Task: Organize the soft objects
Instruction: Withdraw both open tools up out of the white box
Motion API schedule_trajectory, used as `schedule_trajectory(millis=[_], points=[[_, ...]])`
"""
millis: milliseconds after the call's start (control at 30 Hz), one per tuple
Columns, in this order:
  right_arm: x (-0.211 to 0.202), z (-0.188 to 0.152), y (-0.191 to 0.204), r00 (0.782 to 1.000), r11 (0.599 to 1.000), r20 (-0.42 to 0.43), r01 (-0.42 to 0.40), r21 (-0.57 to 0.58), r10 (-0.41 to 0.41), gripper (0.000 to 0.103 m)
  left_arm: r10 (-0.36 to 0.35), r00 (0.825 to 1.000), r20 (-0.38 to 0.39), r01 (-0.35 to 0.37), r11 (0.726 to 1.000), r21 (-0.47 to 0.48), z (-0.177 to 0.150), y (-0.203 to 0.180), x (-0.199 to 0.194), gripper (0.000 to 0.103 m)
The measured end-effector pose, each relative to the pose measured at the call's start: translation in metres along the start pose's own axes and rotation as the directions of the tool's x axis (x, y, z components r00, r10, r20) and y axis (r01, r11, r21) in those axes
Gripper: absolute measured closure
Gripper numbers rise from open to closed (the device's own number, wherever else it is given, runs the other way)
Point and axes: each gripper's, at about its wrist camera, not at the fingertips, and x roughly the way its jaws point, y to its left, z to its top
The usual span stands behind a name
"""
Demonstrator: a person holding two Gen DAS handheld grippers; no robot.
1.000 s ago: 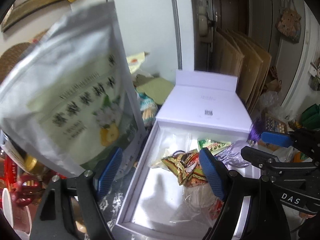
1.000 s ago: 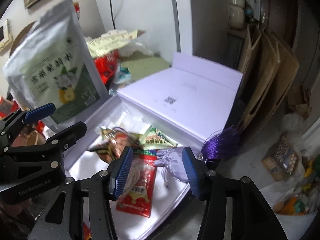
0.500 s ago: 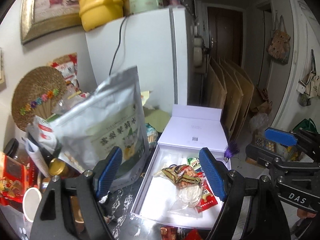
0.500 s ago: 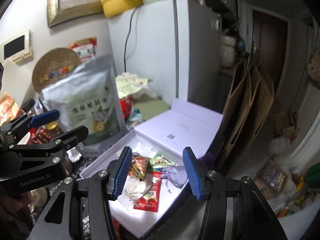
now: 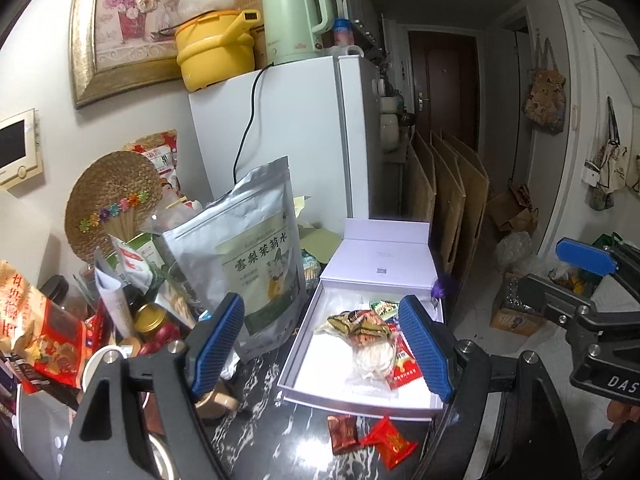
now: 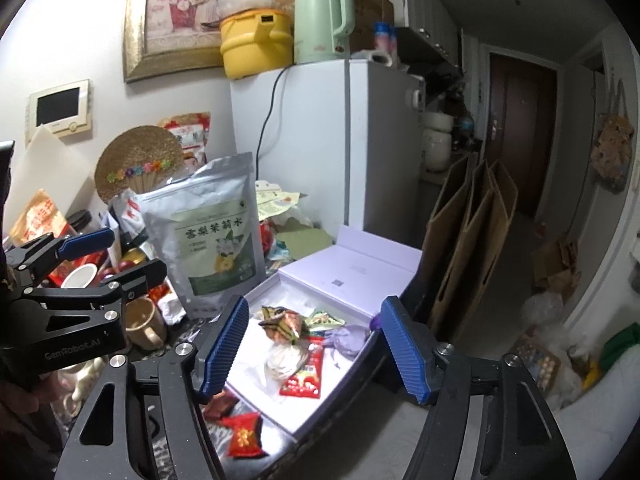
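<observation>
- Two loose wrapped sweets on the dark marbled tabletop (image 5: 256, 384), outside the open white box (image 5: 298, 360), just beside its near rim: a brown sweet (image 5: 343, 434) and a red sweet (image 5: 394, 442), side by side and nearly touching.
- Inside the box, a heap of soft packets already gathered: a brown-and-gold snack bag (image 5: 362, 326), a clear bag of pale contents (image 5: 372, 360), a red packet (image 5: 406, 372), and in the right wrist view a lilac pouch (image 6: 350, 338) at the far side.
- Beside the box, on its left, a tall silver tea pouch (image 5: 260, 268), upright, apart from both claws.
- Left gripper (image 5: 320, 348): spread wide, pinching nothing, raised above the table.
- Right gripper (image 6: 314, 354): likewise spread wide and empty, raised over the near corner of the box.
- Deciding relation, as a judgement: loose sweets below and nearer than both claws, close to the lower edge of each view; red sweet slightly to the right, brown to the left.
- Long axis of the red sweet diagonal to the box rim, so probably a small wrist turn before pinching.
- Neither arm plainly nearer; hard to tell from these views.
</observation>
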Motion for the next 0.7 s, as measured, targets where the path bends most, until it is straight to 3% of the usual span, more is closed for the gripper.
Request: schedule_trajectory(millis=[400, 700], points=[[-0.055, -0.038, 0.020, 0.998, 0.999, 0.055, 0.042, -0.025, -0.040, 0.030, -0.058, 0.998, 0.016, 0.058, 0.997, 0.045, -0.037, -0.007, -0.056, 0.023], [-0.070, -0.080, 0.028, 0.999, 0.999, 0.026, 0.034, 0.013, -0.034, 0.030, -0.111, 0.992, -0.061, 0.113, 0.993, 0.035, -0.075, -0.008, -0.062, 0.023]])
